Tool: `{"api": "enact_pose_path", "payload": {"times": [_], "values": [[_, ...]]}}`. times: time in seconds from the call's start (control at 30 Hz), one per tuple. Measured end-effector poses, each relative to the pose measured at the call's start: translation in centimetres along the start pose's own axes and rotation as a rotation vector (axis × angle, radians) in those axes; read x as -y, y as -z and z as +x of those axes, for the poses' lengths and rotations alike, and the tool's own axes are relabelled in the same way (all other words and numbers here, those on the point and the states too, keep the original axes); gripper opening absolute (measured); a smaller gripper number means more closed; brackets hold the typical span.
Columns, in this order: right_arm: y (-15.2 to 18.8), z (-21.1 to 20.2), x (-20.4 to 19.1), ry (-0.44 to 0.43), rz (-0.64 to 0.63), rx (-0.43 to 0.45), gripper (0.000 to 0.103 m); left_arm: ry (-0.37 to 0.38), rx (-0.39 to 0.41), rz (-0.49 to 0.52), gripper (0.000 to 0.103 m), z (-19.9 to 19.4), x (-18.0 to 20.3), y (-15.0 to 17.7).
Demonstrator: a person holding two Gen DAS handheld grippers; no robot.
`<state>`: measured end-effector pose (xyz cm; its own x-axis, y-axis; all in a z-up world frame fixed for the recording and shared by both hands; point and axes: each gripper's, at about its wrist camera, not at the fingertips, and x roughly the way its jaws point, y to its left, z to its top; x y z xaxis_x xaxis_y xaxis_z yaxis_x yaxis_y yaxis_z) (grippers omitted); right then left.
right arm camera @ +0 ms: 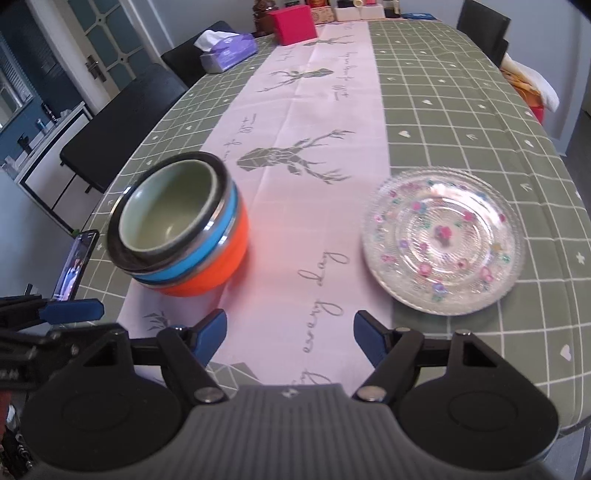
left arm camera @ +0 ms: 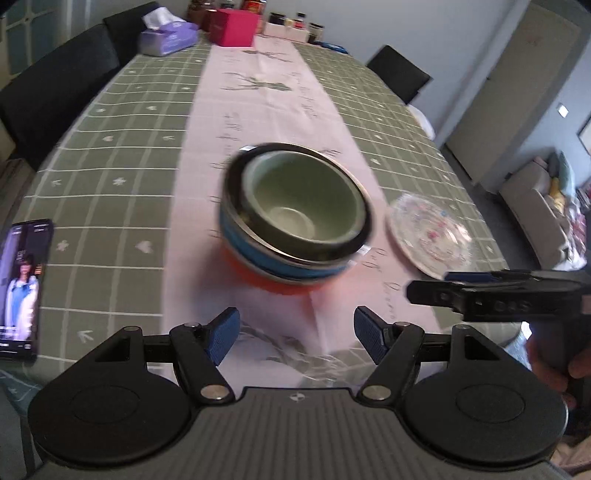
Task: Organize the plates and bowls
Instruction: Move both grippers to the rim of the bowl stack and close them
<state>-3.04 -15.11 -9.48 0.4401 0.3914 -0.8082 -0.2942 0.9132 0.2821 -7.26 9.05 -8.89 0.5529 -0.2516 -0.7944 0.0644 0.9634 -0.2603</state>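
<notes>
A stack of nested bowls (right arm camera: 177,236) sits on the pink runner (right arm camera: 295,206) down the middle of the counter (right arm camera: 461,122): an orange bowl at the bottom, a blue one in it, a dark metal-rimmed one next, and a pale green bowl (right arm camera: 166,216) innermost. Well apart to its right, on the green checked cloth at the runner's edge, lies a clear glass plate (right arm camera: 443,243) with small painted flowers.

The left tool (left arm camera: 293,338) hovers over the counter just short of the stack, which lies straight ahead of its blue pads; its jaws stand wide apart with only cloth between them. The right tool (right arm camera: 290,338) is likewise released and empty, aimed at the bare runner between stack and plate, bowls ahead to its left, plate ahead to its right.

A lit phone (left arm camera: 22,288) lies left of the bowls. At the far end stand a tissue box (right arm camera: 229,50) and a red box (right arm camera: 293,24).
</notes>
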Motion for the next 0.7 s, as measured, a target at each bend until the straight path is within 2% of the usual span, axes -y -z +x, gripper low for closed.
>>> {"api": "enact_pose_path", "payload": {"times": [0.17, 0.4, 0.6, 0.7], "values": [[-1.3, -0.3, -1.7, -0.001, -0.046, 0.038, 0.081, -0.055, 0.050, 0.020, 0.083, -1.1, -1.8, -1.5], [-3.0, -0.3, -2.9, -0.012, -0.051, 0.065, 0.084, -0.004, 0.127, 0.037, 0.092, -2.9, -2.5, -4.8], [-5.0, -0.2, -2.8, -0.067, 0.024, 0.085, 0.086, 0.090, 0.086, -0.030, 0.094, -1.6, -3.5, -7.4], [-6.2, 0.5, -2.6, -0.080, 0.068, 0.068, 0.087, 0.060, 0.052, -0.046, 0.094, -0.1, -4.0, -8.4]]}}
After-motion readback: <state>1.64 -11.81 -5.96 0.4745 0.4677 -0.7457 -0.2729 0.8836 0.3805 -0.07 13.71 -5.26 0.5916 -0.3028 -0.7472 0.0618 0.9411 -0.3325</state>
